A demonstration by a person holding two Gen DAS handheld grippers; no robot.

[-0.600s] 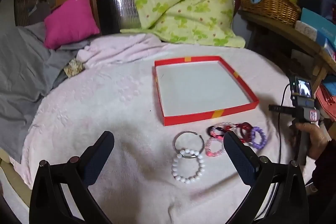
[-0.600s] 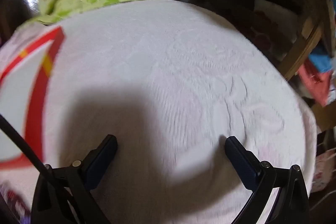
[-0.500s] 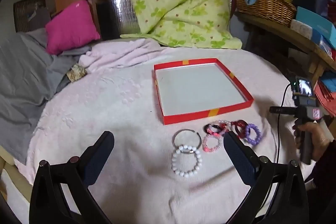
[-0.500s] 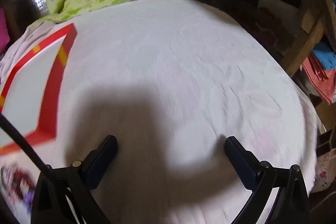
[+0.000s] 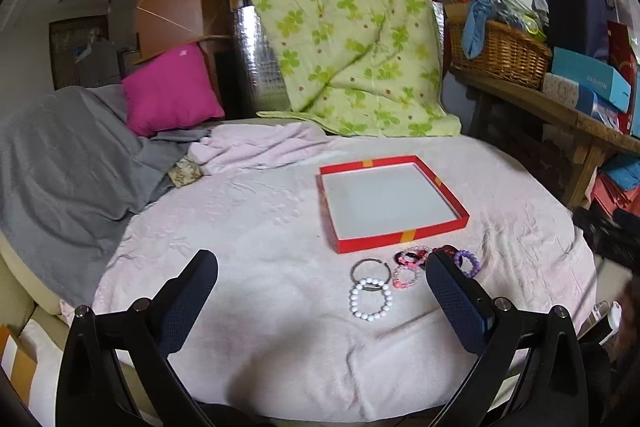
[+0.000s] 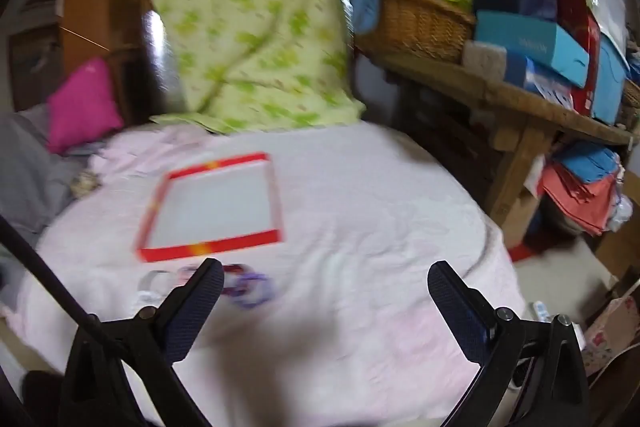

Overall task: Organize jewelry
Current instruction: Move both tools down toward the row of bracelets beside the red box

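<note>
Along the near edge of the pink-covered table, just before the empty red tray, the bracelets lie clustered, so I hold both grippers spread apart, empty, above them for picking.

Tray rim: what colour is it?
Red, with small yellow-orange bands, on the tray; sharpest in the left wrist view.

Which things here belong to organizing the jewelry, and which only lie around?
For the job:
red tray
white bead bracelet
metal bangle
pink bracelet
purple bracelet

Lying about:
pink pillow
green quilt
grey blanket
basket
</note>
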